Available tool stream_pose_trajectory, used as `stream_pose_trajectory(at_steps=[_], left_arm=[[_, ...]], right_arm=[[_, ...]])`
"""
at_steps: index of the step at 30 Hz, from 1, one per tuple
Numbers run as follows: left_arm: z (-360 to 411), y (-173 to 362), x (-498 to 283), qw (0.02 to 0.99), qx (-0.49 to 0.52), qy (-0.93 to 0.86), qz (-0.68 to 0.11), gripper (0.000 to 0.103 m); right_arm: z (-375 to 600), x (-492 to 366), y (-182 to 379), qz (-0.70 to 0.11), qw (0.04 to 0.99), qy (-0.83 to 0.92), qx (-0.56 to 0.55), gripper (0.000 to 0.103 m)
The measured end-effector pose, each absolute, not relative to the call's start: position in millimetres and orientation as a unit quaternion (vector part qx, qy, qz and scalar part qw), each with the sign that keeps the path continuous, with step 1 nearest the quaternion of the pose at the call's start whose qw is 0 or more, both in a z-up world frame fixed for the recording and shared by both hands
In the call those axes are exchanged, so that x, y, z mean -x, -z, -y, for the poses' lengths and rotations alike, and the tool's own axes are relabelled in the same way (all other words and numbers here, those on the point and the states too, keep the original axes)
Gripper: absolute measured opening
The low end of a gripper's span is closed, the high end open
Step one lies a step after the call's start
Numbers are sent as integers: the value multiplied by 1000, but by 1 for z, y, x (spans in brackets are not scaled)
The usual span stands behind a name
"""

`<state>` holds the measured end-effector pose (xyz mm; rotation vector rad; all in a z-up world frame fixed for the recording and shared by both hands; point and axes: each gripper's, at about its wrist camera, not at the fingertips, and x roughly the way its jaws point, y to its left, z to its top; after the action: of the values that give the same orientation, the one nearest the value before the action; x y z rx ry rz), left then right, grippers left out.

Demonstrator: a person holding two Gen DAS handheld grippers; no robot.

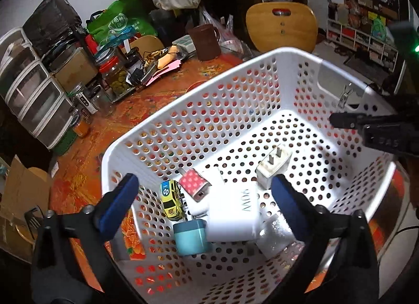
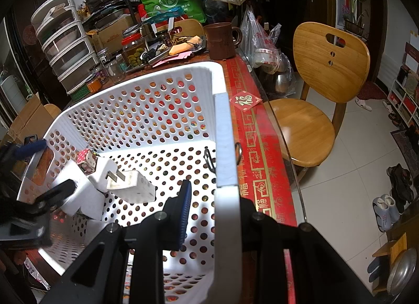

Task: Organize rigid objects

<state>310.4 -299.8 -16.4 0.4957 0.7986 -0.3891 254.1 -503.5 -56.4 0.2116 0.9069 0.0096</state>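
A white perforated basket (image 1: 183, 131) stands on the table. Inside lie a yellow toy car (image 1: 170, 197), a pink dotted charger (image 1: 195, 184), a teal charger (image 1: 192, 235), a large white charger (image 1: 233, 218) and a cream plug adapter (image 1: 273, 166). My left gripper (image 1: 207, 207) is open and empty above these things, one finger outside the basket's left wall. My right gripper (image 2: 209, 204) grips the basket's right rim (image 2: 227, 146), one blue finger (image 2: 184, 209) inside the wall. It also shows in the left wrist view (image 1: 377, 131).
Stacked drawers (image 1: 31, 94), jars (image 1: 115, 76), a brown mug (image 1: 205, 42) and bags crowd the far side of the table. A wooden chair (image 2: 314, 99) stands to the right of the table's glass edge. A metal ring (image 2: 238, 152) hangs on the basket's rim.
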Motion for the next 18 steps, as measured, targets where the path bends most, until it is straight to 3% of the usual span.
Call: stream_pose_trajectory(at_steps=[5, 7, 8, 9, 10, 15, 18], left_arm=[[263, -4, -305, 894, -168, 193, -369, 101], [245, -11, -299, 904, -137, 194, -357, 102], [232, -16, -295, 910, -118, 194, -346, 102], [224, -20, -291, 915, -107, 190, -338, 102], [211, -23, -285, 922, -95, 178, -330, 102], [167, -30, -251, 947, -87, 110, -290, 102], [140, -34, -216, 953, -58, 114, -275, 102]], right_arm=[[502, -255, 54, -439, 893, -4, -101, 27], [501, -257, 54, -446, 890, -8, -100, 36], [500, -257, 54, -449, 888, -2, -96, 57], [498, -256, 53, -450, 889, 4, -86, 85], [497, -254, 53, -446, 891, 8, -77, 93], [488, -196, 14, -343, 937, 48, -56, 103], [469, -139, -12, -255, 964, 71, -36, 103]])
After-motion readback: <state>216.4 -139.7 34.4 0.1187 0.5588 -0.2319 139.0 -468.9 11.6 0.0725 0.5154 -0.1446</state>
